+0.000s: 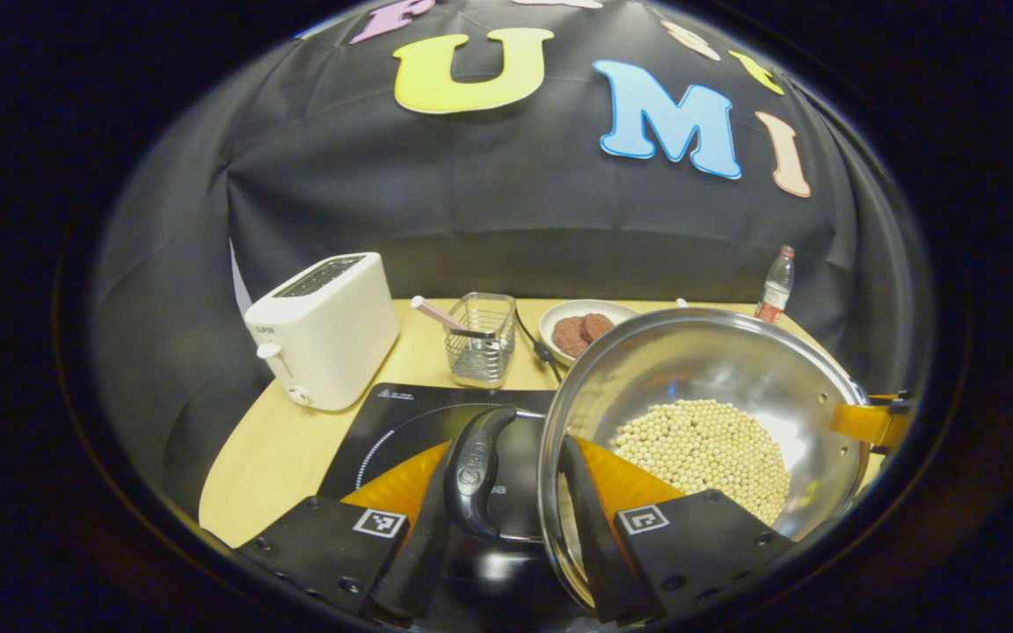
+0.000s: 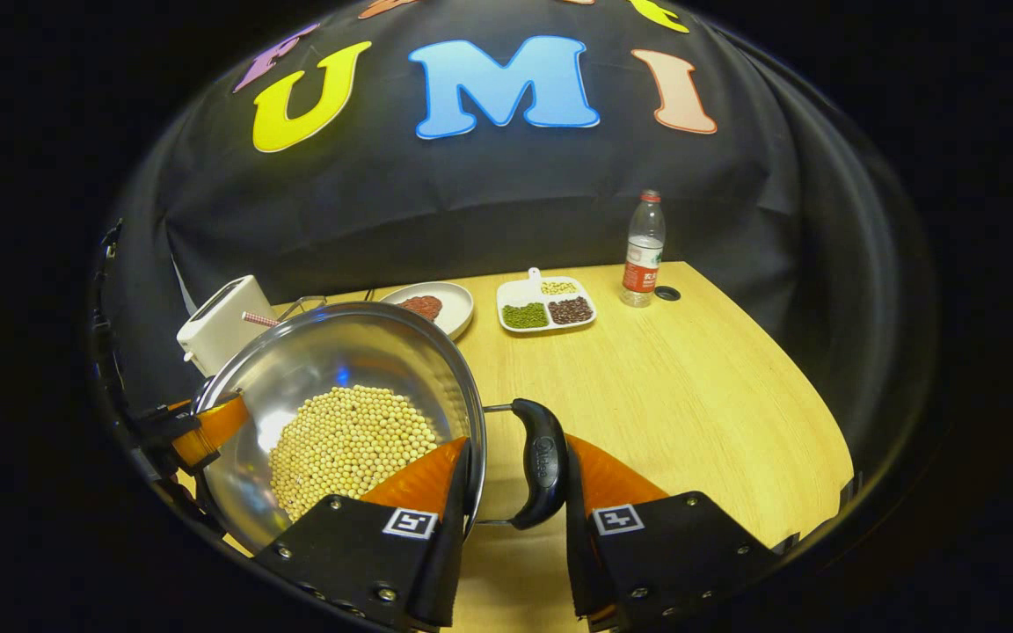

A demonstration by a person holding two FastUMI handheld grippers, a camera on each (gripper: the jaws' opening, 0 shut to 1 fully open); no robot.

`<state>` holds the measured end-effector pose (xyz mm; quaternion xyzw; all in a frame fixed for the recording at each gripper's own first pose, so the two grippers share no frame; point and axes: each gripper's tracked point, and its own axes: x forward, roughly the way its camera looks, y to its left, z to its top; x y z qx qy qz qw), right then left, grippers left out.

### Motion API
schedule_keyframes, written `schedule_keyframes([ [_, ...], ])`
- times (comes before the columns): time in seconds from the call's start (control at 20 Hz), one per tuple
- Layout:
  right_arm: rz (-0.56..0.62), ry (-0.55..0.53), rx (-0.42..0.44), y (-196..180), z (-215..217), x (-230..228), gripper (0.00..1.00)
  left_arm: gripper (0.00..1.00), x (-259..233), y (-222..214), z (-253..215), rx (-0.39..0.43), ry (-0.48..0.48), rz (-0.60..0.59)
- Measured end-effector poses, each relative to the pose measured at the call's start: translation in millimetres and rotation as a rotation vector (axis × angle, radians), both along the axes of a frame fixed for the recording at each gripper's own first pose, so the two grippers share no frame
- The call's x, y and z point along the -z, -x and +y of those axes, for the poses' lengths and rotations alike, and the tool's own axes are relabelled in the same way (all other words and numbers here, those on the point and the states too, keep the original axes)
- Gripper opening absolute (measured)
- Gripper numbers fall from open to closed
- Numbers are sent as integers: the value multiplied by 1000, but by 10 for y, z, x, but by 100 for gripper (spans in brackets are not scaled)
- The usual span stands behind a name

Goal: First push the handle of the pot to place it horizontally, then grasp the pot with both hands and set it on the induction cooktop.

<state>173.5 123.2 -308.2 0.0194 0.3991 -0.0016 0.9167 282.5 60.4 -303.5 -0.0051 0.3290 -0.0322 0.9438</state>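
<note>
A steel pot holding soybeans hangs between both grippers, low over the black induction cooktop. My left gripper is shut on the pot's left handle, one finger outside the handle and the other inside the rim. In the right gripper view, my right gripper is shut on the right handle of the pot in the same way. Each view also shows the other gripper at the pot's far side, the right gripper and the left gripper.
A white toaster, a wire basket and a plate of brown patties stand behind the cooktop. A divided dish of beans and a water bottle sit at the back of the wooden table.
</note>
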Motion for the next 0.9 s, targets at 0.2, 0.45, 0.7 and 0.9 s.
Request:
schedule_keyframes([
  [0.2,10,-4,-12,-30,334,66,49,72,63,-45,390,-12,-6,5],
  [0.45,28,-14,-21,-32,724,240,49,72,167,-109,811,-25,-18,18],
  [0.7,44,-13,-35,-103,987,252,49,73,283,-150,1113,-39,-30,32],
  [0.9,53,-12,-47,-157,1194,334,49,72,399,-182,1333,-58,-23,47],
])
